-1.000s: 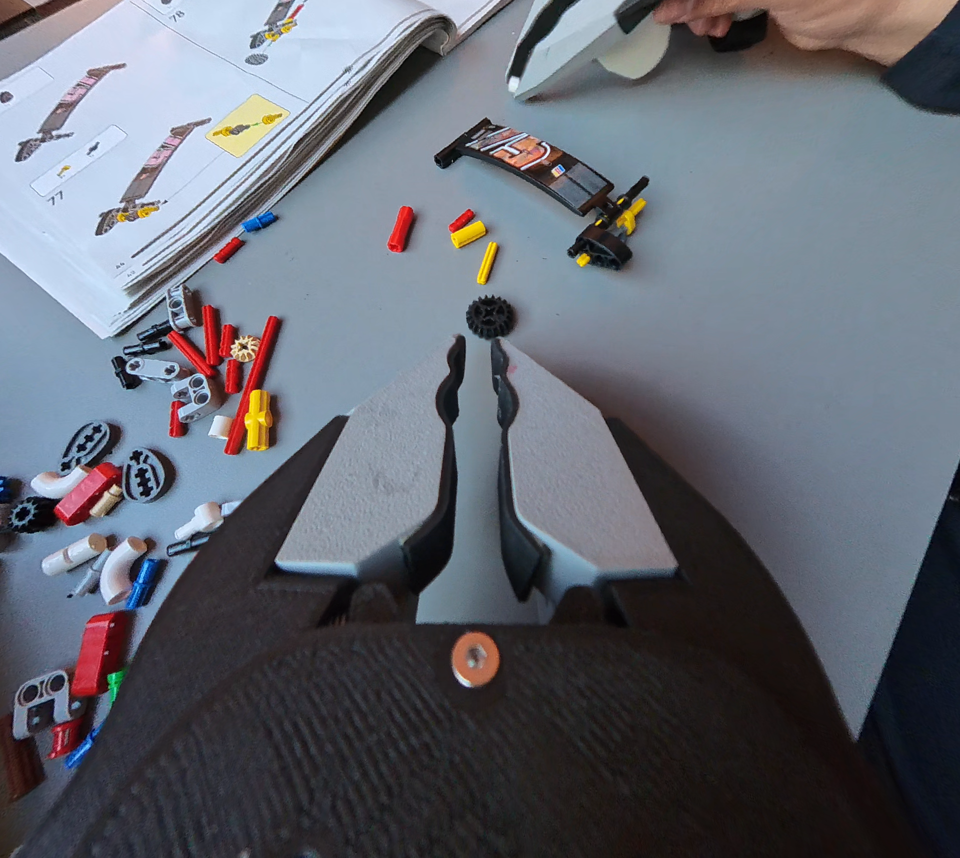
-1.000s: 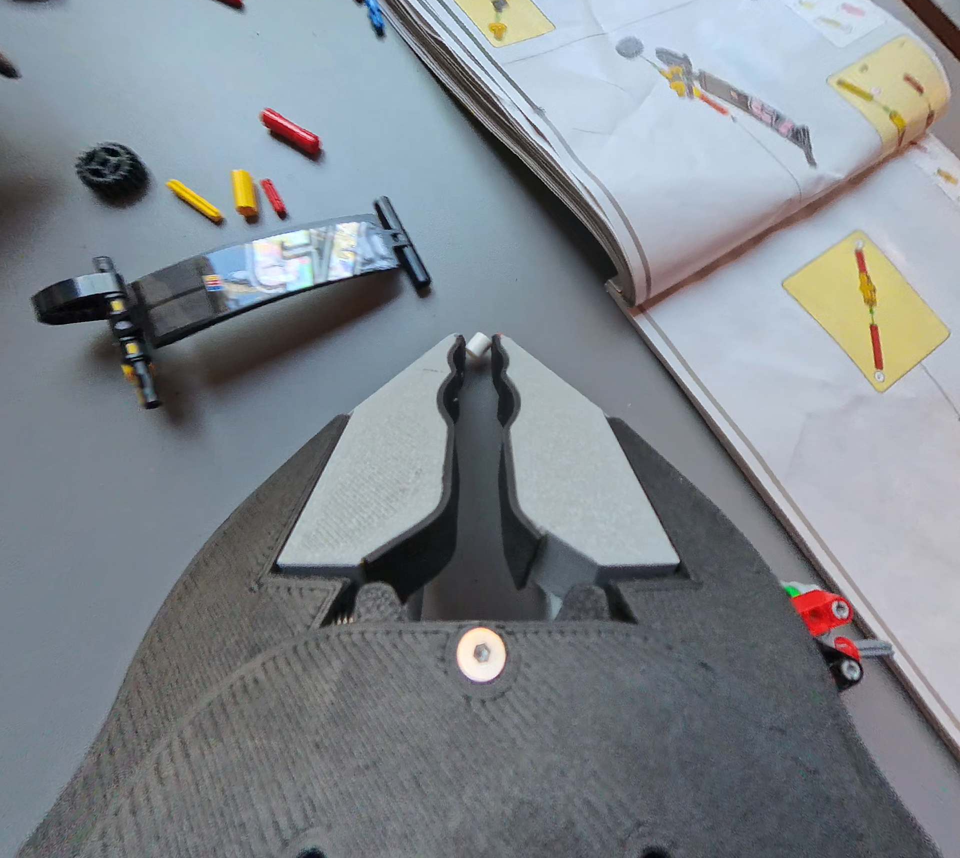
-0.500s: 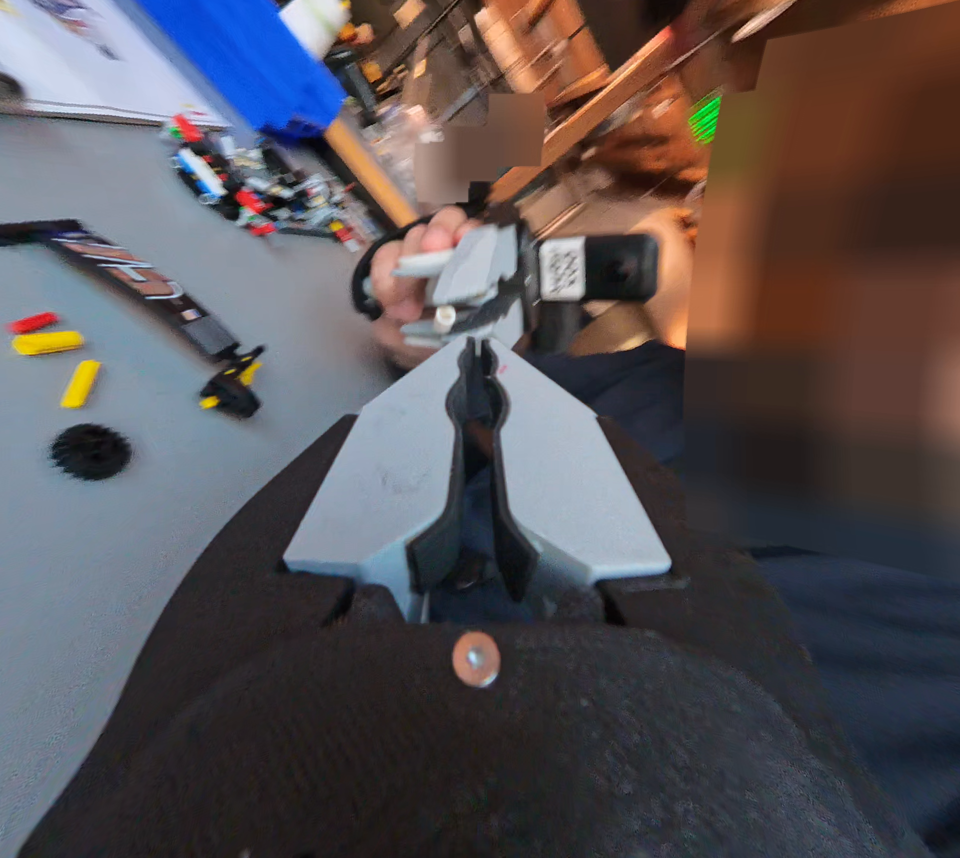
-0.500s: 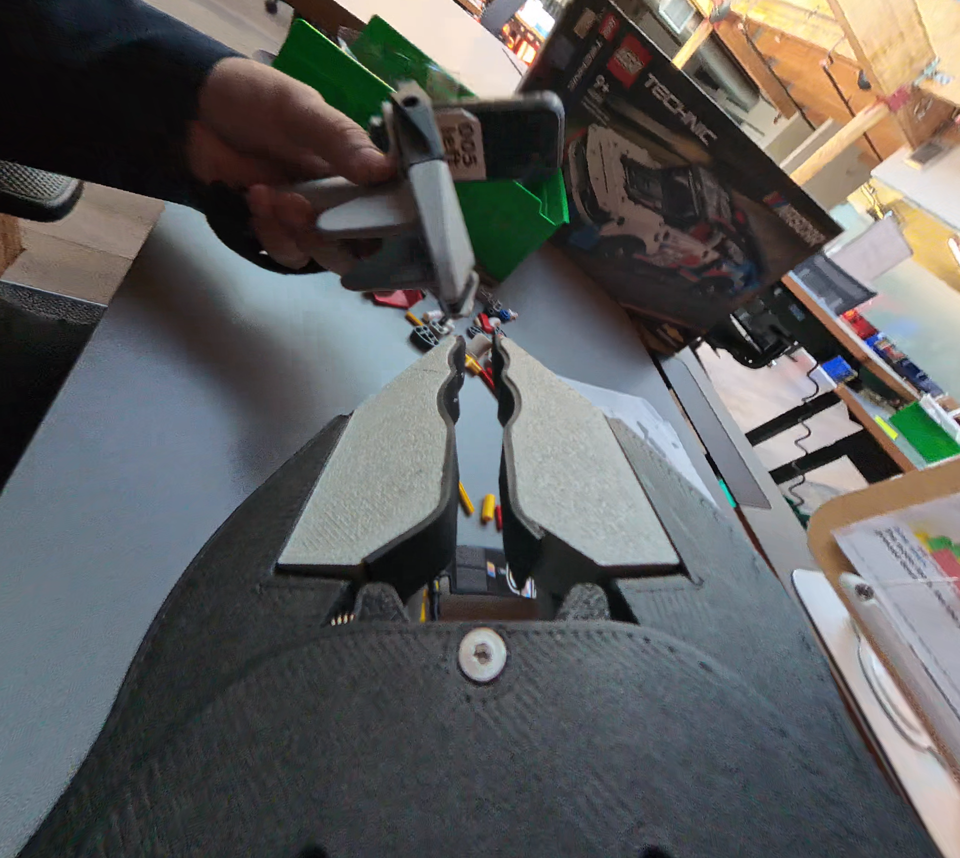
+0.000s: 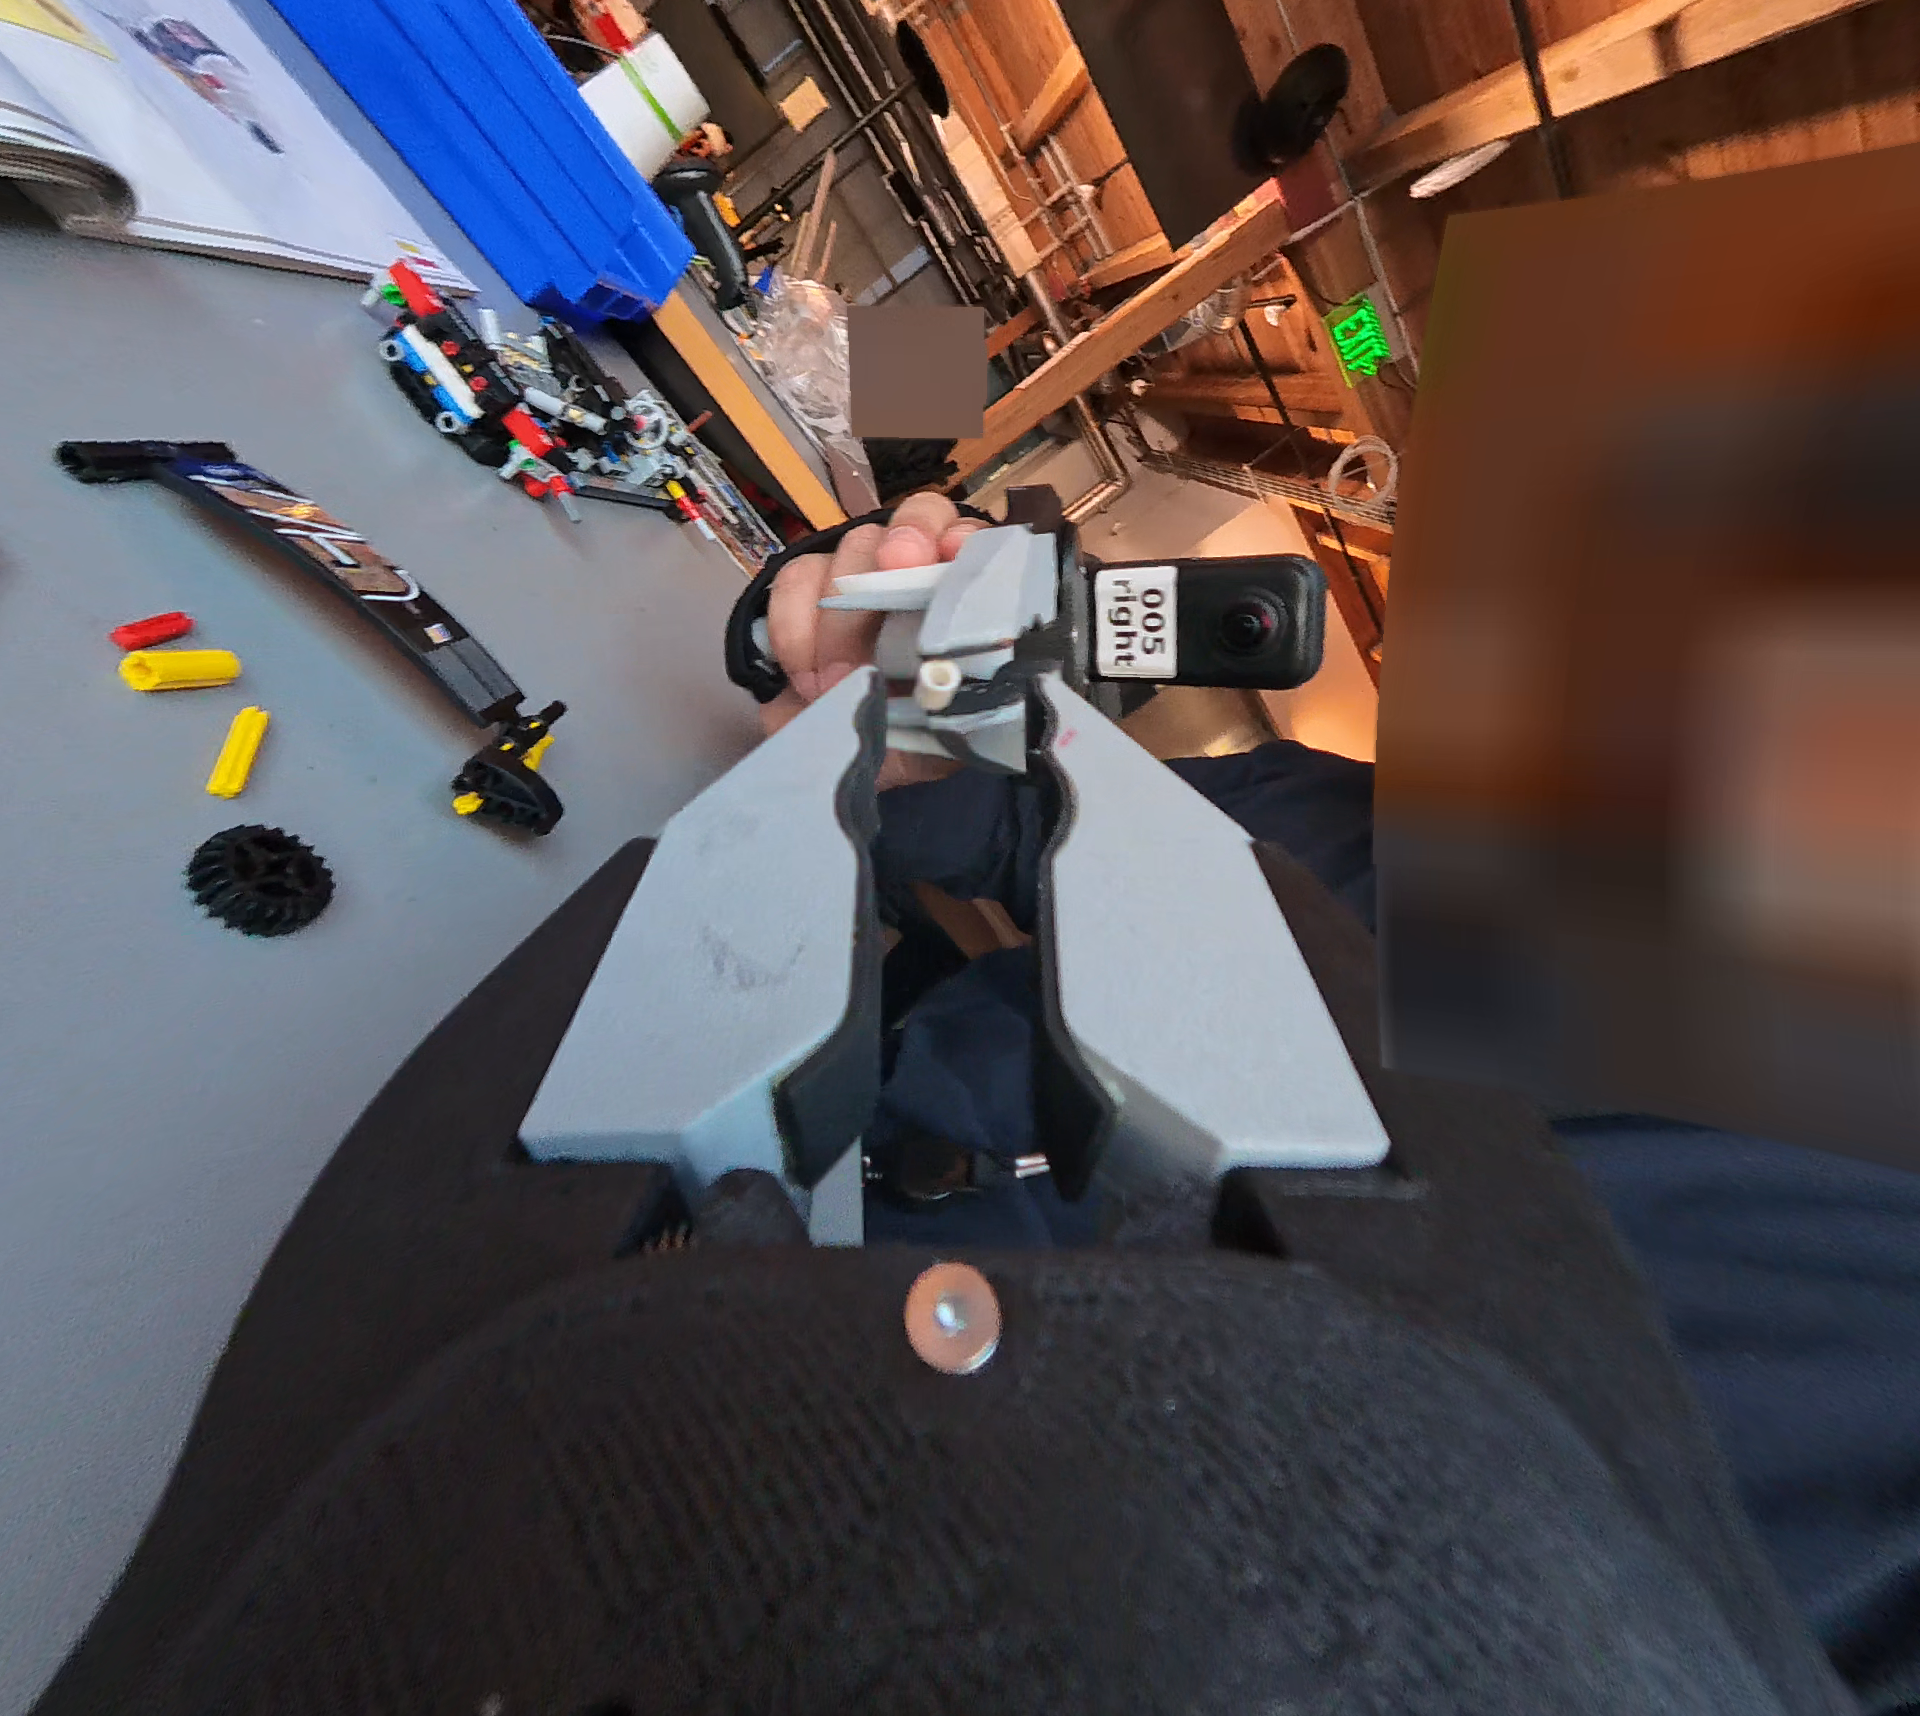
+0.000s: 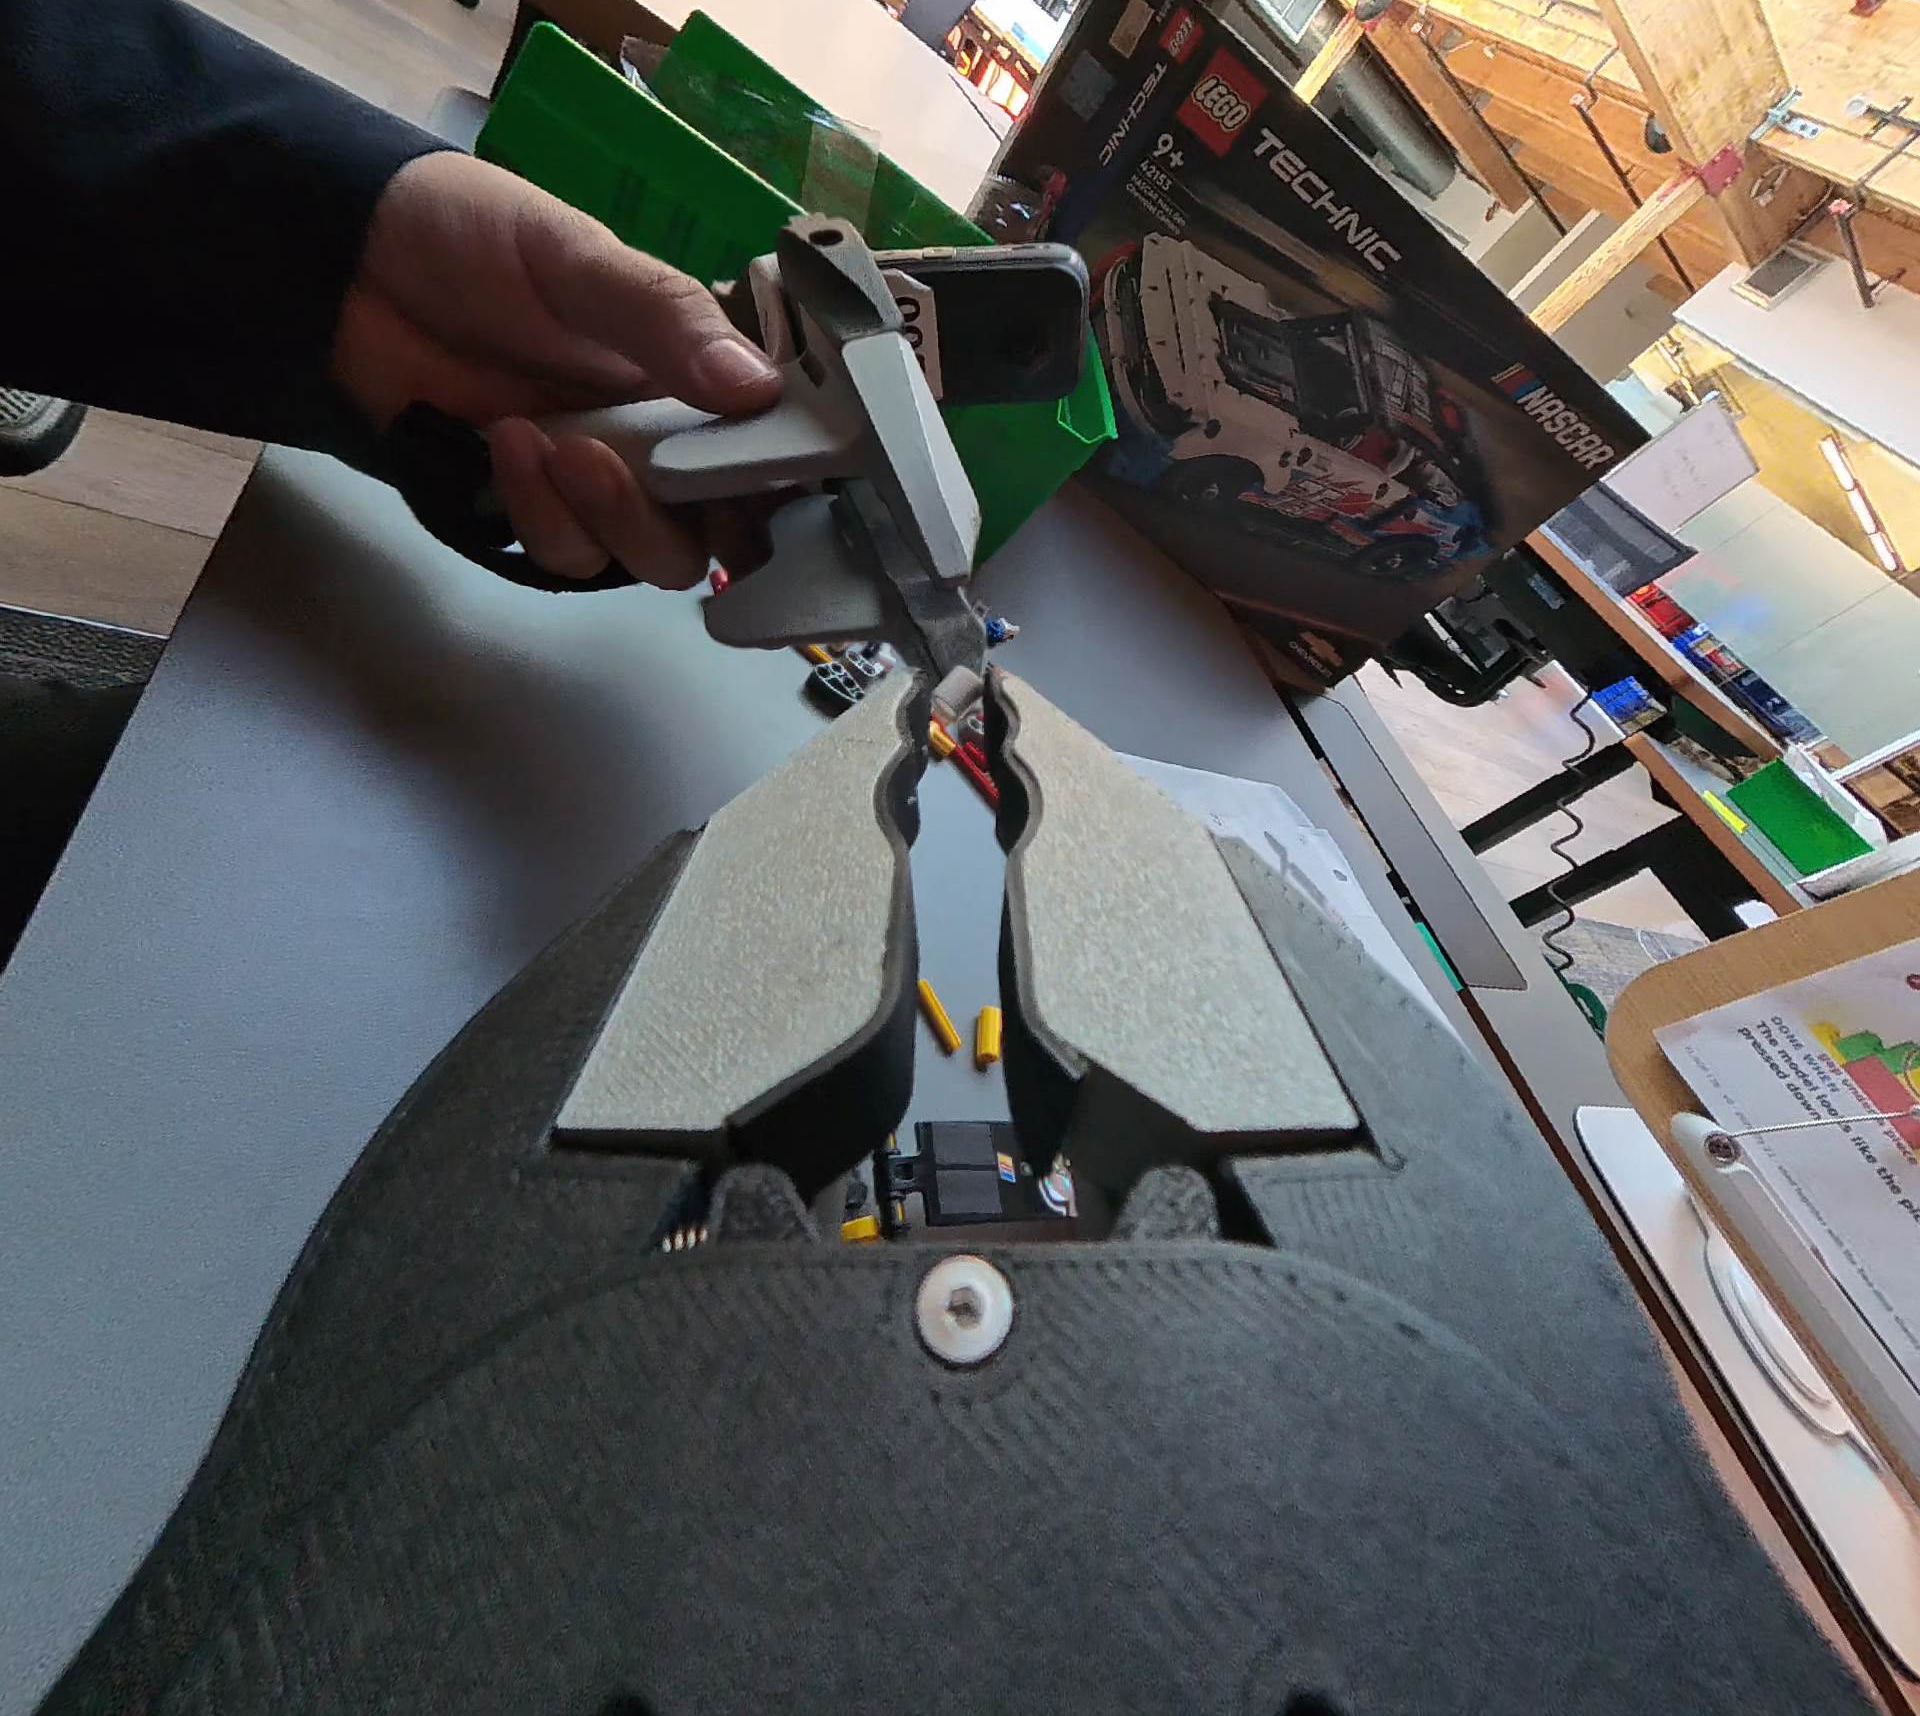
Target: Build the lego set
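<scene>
Both claws have come up off the tabletop (image 5: 312,1095) and now face each other, tip to tip. Since a moment ago, the left claw (image 5: 951,721) has also opened: its two fingers (image 5: 769,887) stand apart with nothing pinched. Seen from the left claw, a black gear (image 5: 260,880) lies at 9 o'clock, with yellow pegs (image 5: 179,669), a red peg (image 5: 152,629) and a long black curved piece (image 5: 312,544) at about 10 o'clock. At 12 o'clock, just past the open fingers, the right claw (image 6: 956,695) is clenched on a small white tube (image 5: 938,686). The tube sits between the left fingers, and neither one presses it.
</scene>
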### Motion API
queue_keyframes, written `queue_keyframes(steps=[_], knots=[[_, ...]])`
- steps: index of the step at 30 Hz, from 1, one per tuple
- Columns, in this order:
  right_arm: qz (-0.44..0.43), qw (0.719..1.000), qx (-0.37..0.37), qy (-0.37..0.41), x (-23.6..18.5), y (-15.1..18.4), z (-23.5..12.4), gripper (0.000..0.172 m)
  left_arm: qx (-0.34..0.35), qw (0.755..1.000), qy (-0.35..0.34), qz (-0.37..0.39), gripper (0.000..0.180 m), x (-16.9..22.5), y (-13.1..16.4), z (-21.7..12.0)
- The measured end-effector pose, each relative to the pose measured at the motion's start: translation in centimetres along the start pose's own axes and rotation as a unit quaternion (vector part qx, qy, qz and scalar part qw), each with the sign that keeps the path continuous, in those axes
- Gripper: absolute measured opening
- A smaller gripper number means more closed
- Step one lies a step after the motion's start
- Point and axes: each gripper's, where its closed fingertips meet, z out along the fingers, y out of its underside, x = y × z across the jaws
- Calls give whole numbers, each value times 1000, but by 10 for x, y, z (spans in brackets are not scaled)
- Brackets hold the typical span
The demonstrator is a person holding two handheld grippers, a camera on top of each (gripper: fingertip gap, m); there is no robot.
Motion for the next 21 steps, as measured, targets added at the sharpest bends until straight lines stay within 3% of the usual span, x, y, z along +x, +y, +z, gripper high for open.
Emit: queue_keyframes(steps=[7, 10, 16, 19, 21], knots=[[2, 1000, 0, -4, -1, 1, 2, 7, -19, 1000, -15, 5, 24, -5, 7, 9], [0, 1000, 1, -12, -5, 1, 2, 7, -29, 999, -14, 6, 8, -4, 11, 13], [3, 1000, -12, -11, -6, 6, 6, 7, -26, 999, -45, 13, 5, -11, 11, 8], [23, 999, -29, -8, -2, 15, 9, 8, -30, 988, -138, 55, 5, -26, -6, -16], [48, 998, -31, -13, 0, 20, 8, 8, -45, 948, -288, 130, 5, -53, -30, -57]])
